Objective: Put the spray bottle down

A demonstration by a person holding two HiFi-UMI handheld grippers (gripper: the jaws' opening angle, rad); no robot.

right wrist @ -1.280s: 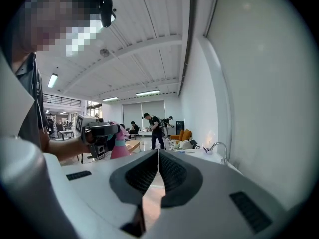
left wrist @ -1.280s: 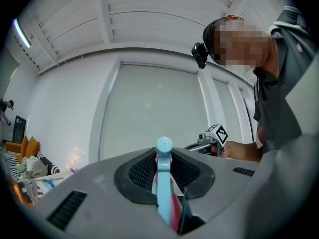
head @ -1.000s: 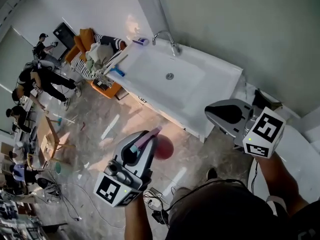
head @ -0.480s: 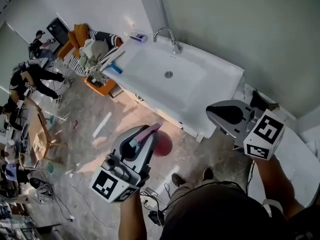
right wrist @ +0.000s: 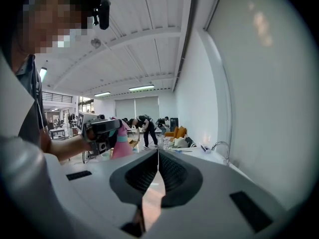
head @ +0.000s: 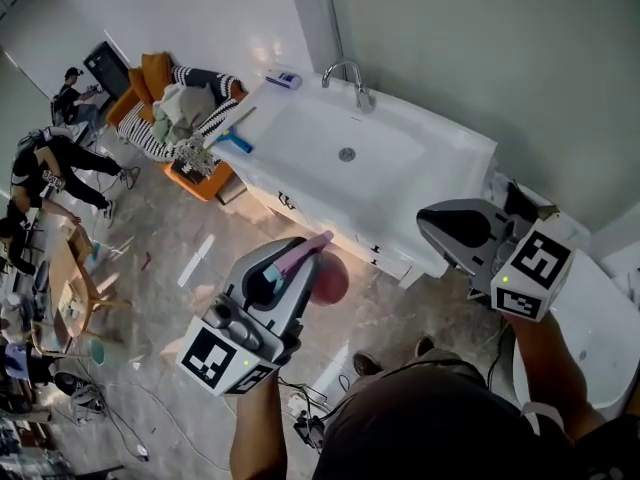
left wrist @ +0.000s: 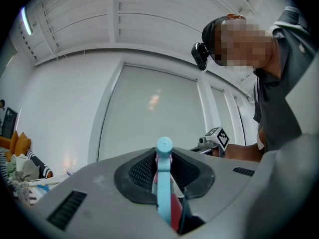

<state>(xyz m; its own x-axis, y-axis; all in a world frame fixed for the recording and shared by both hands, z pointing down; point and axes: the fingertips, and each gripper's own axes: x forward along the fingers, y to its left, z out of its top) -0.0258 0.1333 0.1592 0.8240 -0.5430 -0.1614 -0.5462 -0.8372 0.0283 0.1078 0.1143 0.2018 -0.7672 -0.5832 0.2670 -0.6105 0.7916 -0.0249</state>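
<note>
Currently the left hand-held gripper [head: 296,268] clamps the pink spray bottle [head: 328,280] by its neck over floor [head: 190,238], with the bench [head: 465,158] ahead and the right hand-held gripper [head: 452,226] shut and empty, so an early release would likely drop the bottle.

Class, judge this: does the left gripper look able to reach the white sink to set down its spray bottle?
Likely yes: the left gripper holds the spray bottle above the floor, and nothing stands between it and the sink's bare near rim.
</note>
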